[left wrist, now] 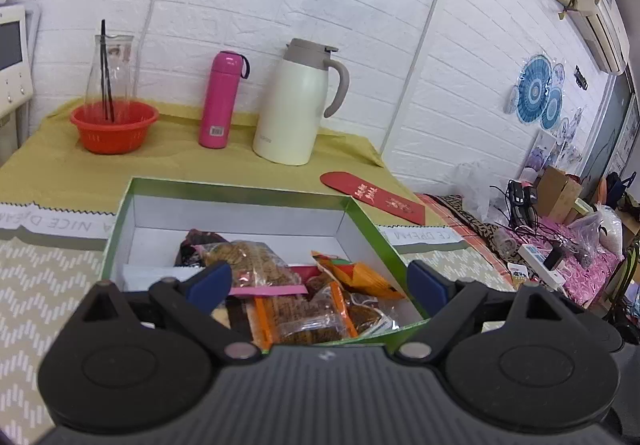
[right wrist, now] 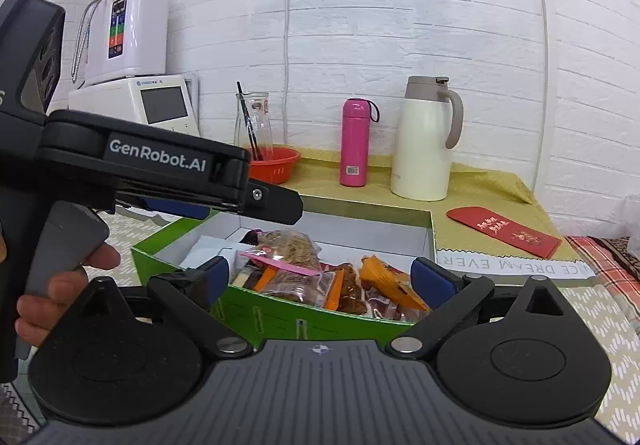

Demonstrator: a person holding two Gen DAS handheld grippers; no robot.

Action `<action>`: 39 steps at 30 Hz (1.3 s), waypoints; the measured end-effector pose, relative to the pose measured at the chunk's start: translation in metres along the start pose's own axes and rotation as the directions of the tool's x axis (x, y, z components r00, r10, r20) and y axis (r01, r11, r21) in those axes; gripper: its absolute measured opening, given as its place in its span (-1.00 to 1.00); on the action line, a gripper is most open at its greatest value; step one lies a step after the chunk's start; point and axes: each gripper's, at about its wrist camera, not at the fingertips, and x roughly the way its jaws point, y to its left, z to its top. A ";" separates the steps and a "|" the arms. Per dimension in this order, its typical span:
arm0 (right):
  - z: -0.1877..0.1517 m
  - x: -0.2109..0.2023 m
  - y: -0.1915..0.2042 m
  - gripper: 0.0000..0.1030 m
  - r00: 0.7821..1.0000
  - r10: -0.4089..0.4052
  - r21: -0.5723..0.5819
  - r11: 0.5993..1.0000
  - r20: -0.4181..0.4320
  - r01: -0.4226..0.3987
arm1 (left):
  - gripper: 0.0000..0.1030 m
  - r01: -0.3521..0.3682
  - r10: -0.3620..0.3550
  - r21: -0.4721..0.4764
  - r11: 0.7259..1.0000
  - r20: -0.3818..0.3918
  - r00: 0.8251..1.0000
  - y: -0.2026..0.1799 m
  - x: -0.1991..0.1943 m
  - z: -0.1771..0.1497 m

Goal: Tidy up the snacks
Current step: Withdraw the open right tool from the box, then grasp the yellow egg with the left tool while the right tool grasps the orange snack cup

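Observation:
A green box with a white inside (left wrist: 368, 221) (right wrist: 168, 245) sits on the table and holds several wrapped snacks: a clear pack with a pink strip (left wrist: 256, 261) (right wrist: 288, 245), orange packs (left wrist: 360, 273) (right wrist: 392, 281) and brown cakes (left wrist: 304, 317) (right wrist: 296, 281). My left gripper (left wrist: 318, 281) is open and empty, hovering over the near end of the box; from the right wrist view it reaches in from the left above the box (right wrist: 276, 201). My right gripper (right wrist: 334, 279) is open and empty, just short of the box's near wall.
At the back stand a red basket (left wrist: 114, 127) with a glass carafe, a pink bottle (left wrist: 220, 101) (right wrist: 354, 143) and a white jug (left wrist: 292, 105) (right wrist: 424, 141). A red envelope (left wrist: 372, 197) (right wrist: 504, 231) lies right of the box. Cables and clutter fill the far right (left wrist: 560, 241).

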 end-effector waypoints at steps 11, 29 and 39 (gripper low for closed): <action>-0.025 -0.026 0.048 1.00 0.979 0.156 -0.073 0.983 -0.132 -0.167 | 0.72 -0.111 0.107 -0.049 0.993 -0.075 0.991 0.038 -0.086 -0.057; -0.038 0.064 0.066 0.28 0.953 0.170 -0.071 0.979 -0.249 -0.193 | 0.72 -0.085 0.074 -0.130 0.988 -0.085 0.994 0.066 -0.151 -0.122; -0.055 0.009 0.054 -0.03 0.939 0.233 -0.069 0.964 -0.254 -0.258 | 0.72 0.050 -0.060 -0.079 0.996 -0.126 0.990 0.042 -0.110 -0.118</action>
